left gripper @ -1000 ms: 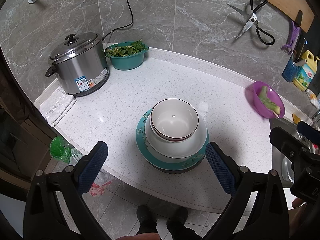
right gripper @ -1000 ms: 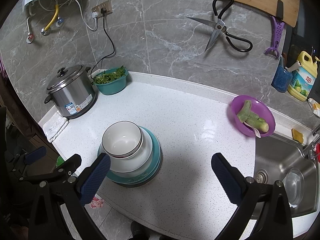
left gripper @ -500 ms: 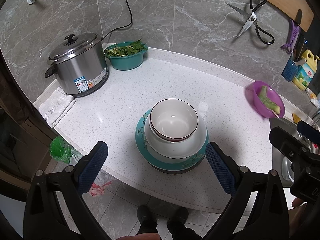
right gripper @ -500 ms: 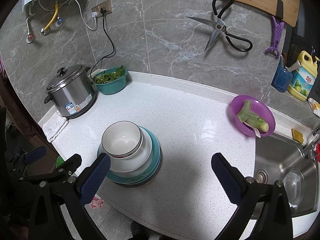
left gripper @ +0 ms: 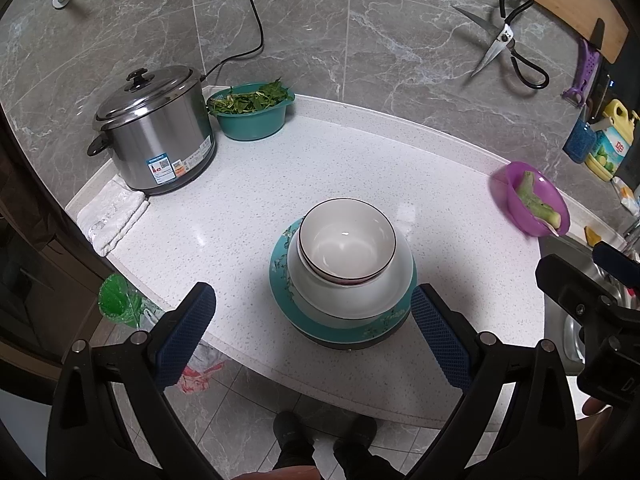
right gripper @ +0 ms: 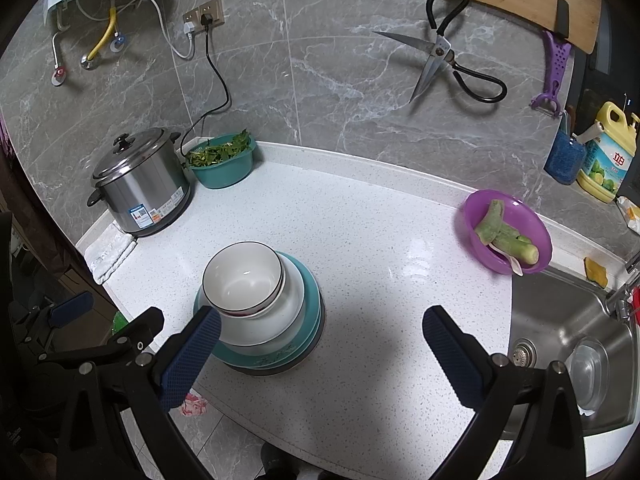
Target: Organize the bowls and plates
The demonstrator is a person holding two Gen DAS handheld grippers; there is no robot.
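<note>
1. Left wrist: we see a white bowl (left gripper: 347,240), dark-rimmed, upright in a white dish (left gripper: 352,296) on a teal plate (left gripper: 288,304), mid-counter (left gripper: 360,160); left gripper (left gripper: 312,320) spread wide, empty.
2. Right wrist: stack left of centre, bowl (right gripper: 242,279) mouth up; right gripper (right gripper: 320,340) also agape.

Grey marble wall (left gripper: 360,40) (white speckled countertop (left gripper: 320,168))

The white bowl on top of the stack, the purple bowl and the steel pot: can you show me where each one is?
white bowl (left gripper: 346,238), left wrist view, on its inside bottom.
purple bowl (right gripper: 526,218), right wrist view, on its inner back wall.
steel pot (left gripper: 160,132), left wrist view, on its side wall.
</note>
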